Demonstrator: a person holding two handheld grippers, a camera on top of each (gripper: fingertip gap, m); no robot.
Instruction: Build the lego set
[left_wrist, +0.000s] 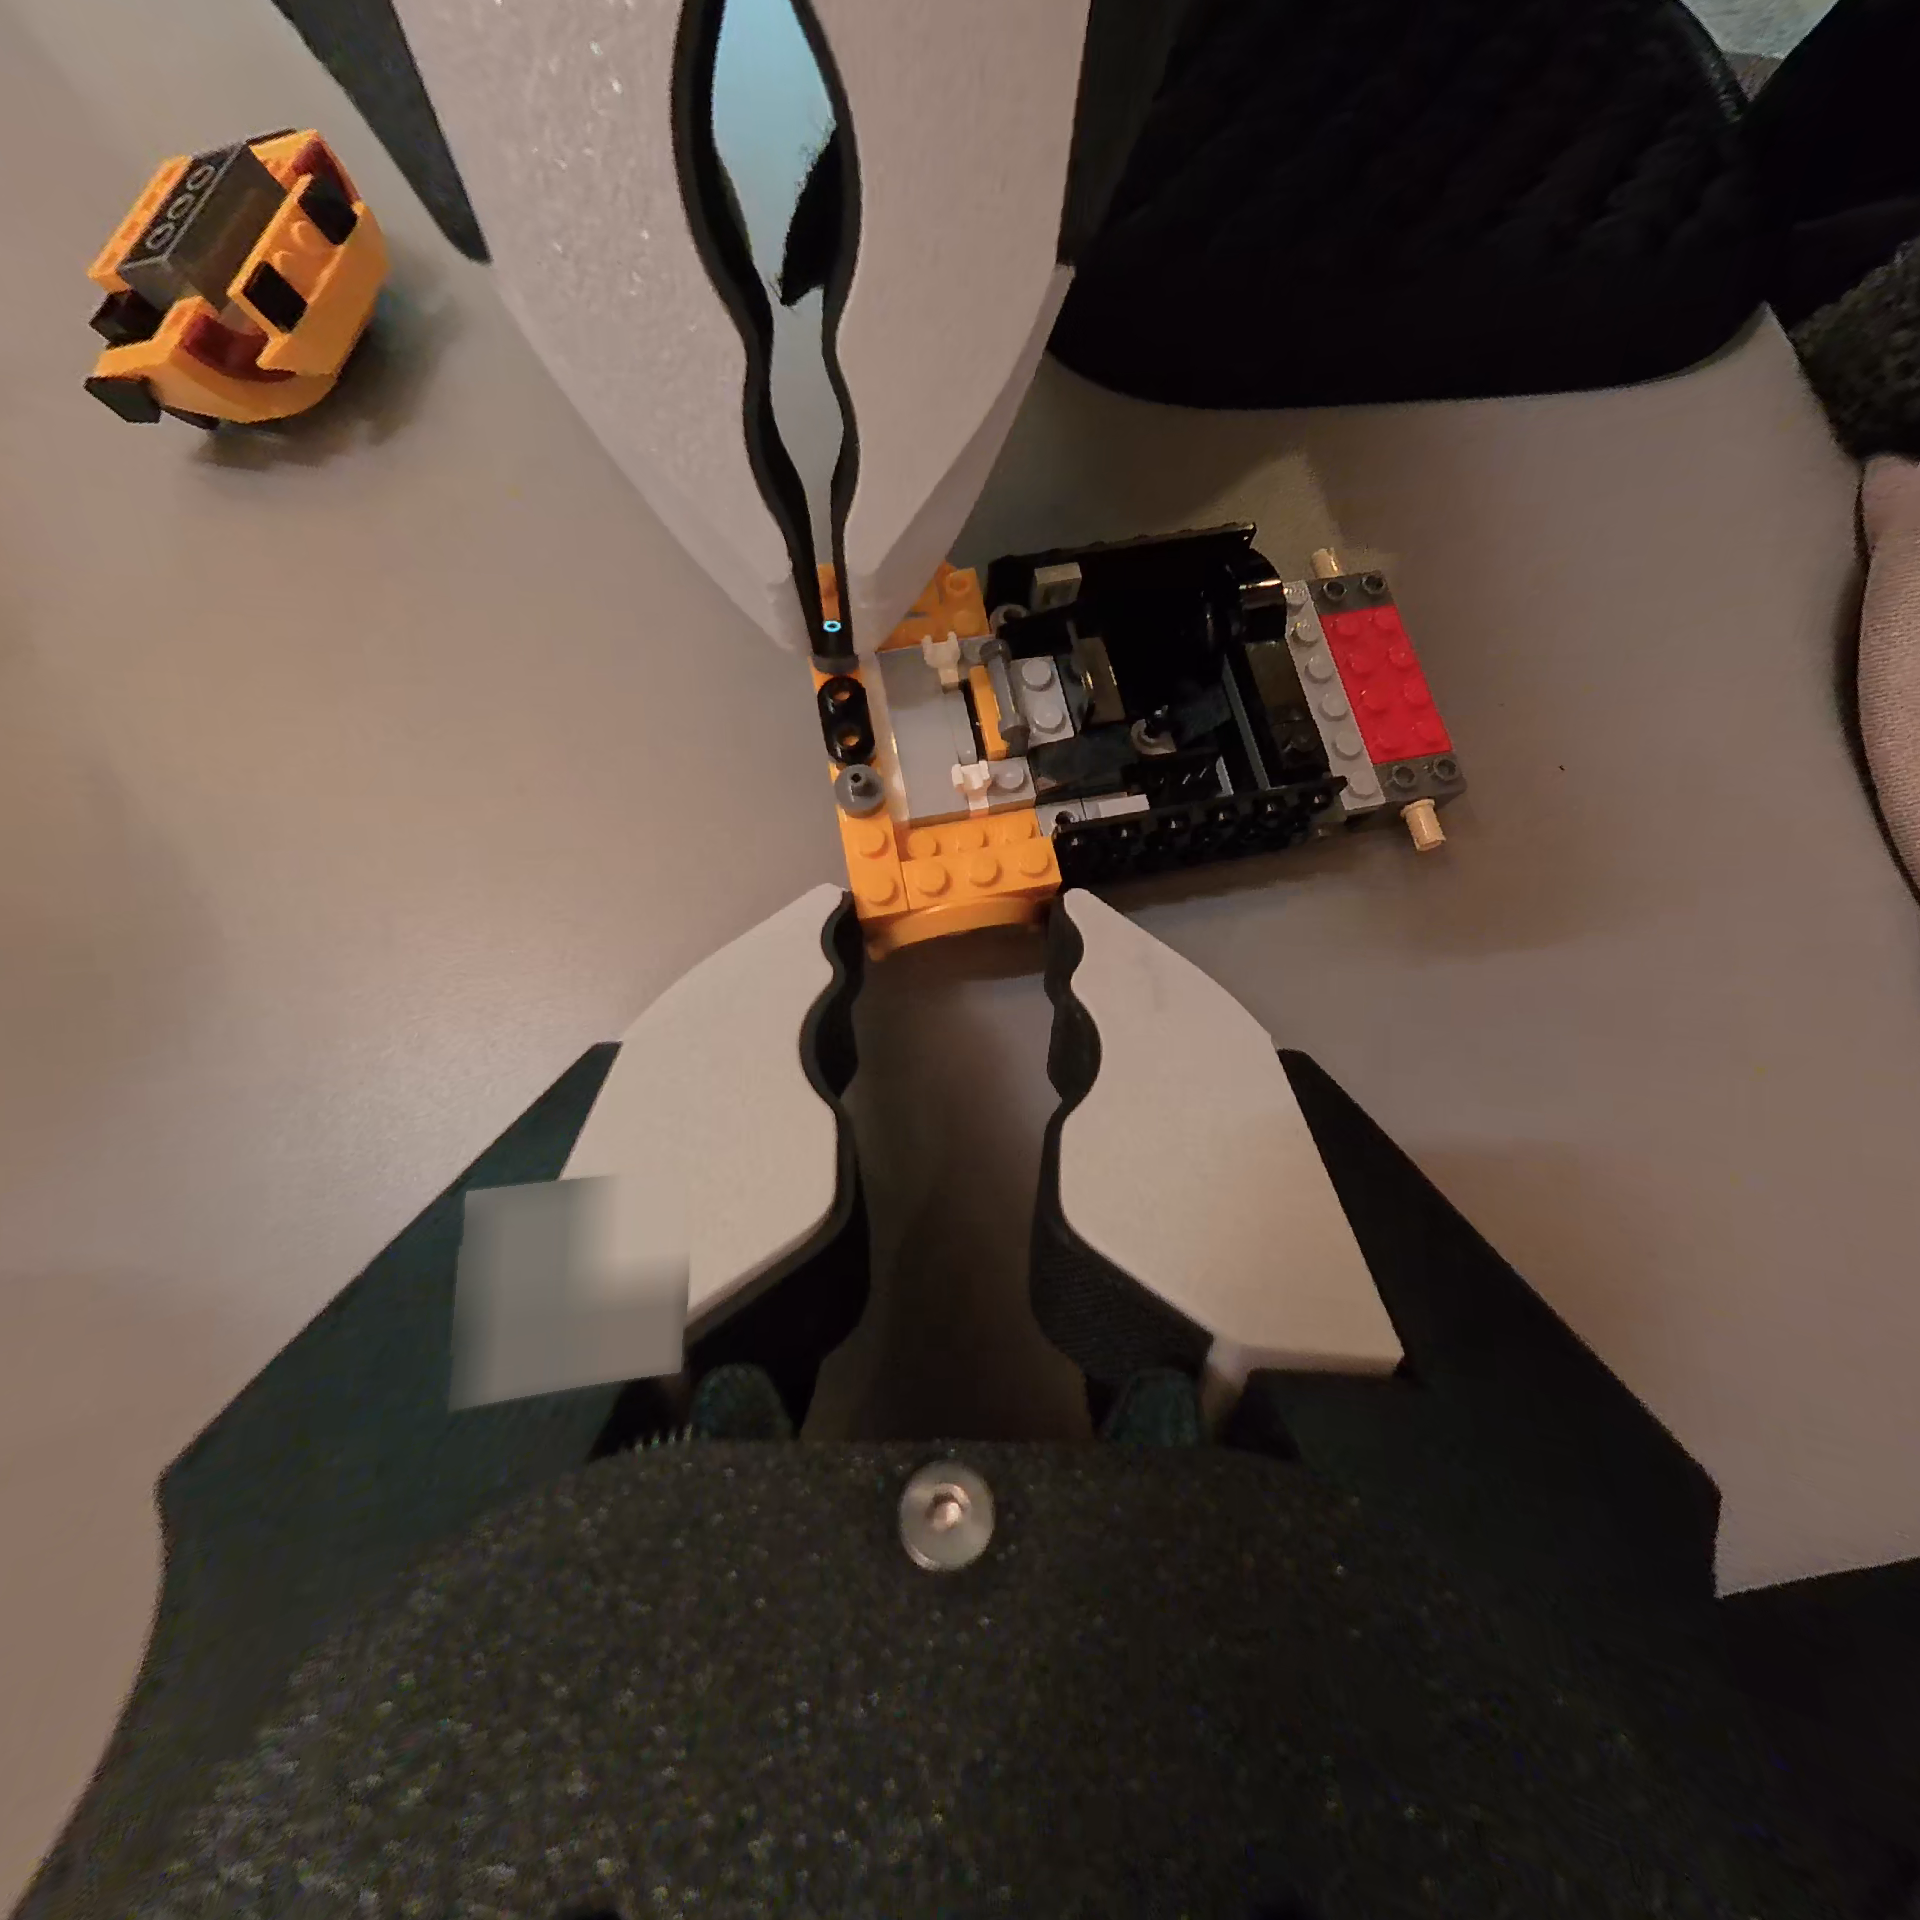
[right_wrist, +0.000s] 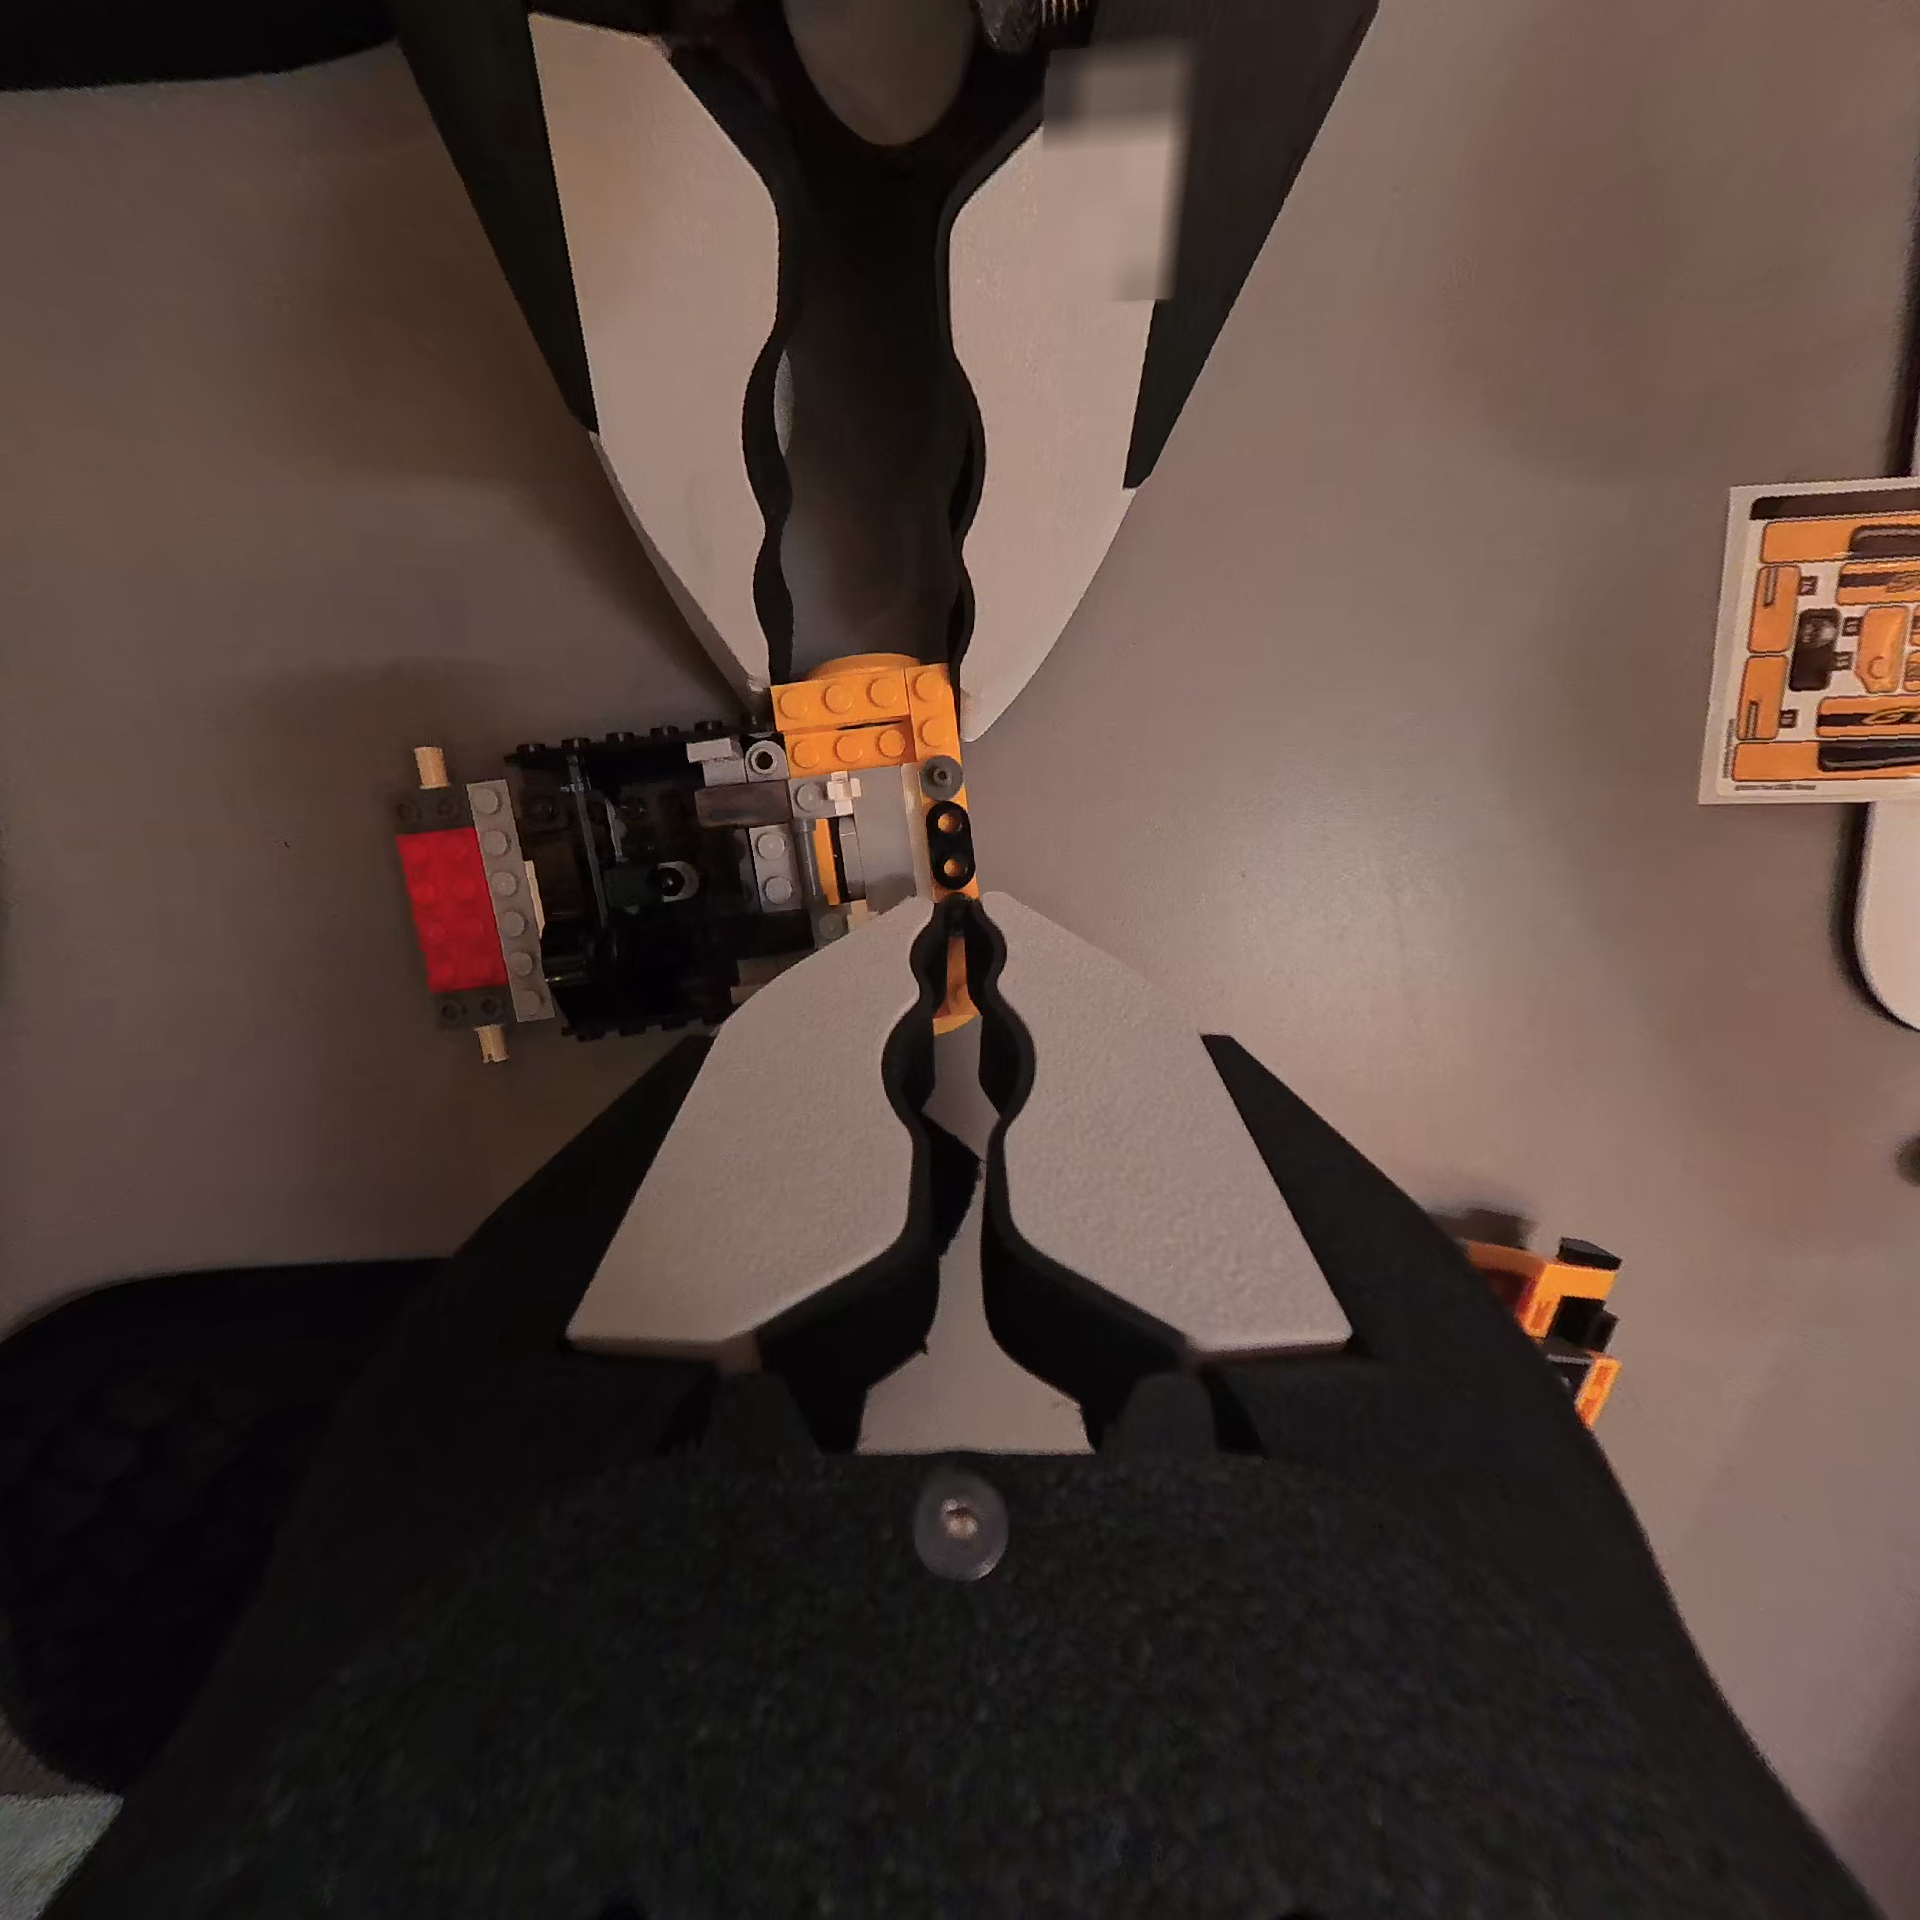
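The left tool (left_wrist: 951, 920) grips the orange end of the lego car (left_wrist: 1132, 727); opposite it, the right tool (right_wrist: 961, 914) pinches a small black piece (right_wrist: 951, 916) at the car's far edge.

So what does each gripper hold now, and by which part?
Left gripper clamps the partly built orange, black and red lego car by its orange end; right gripper pinches a small black piece there.
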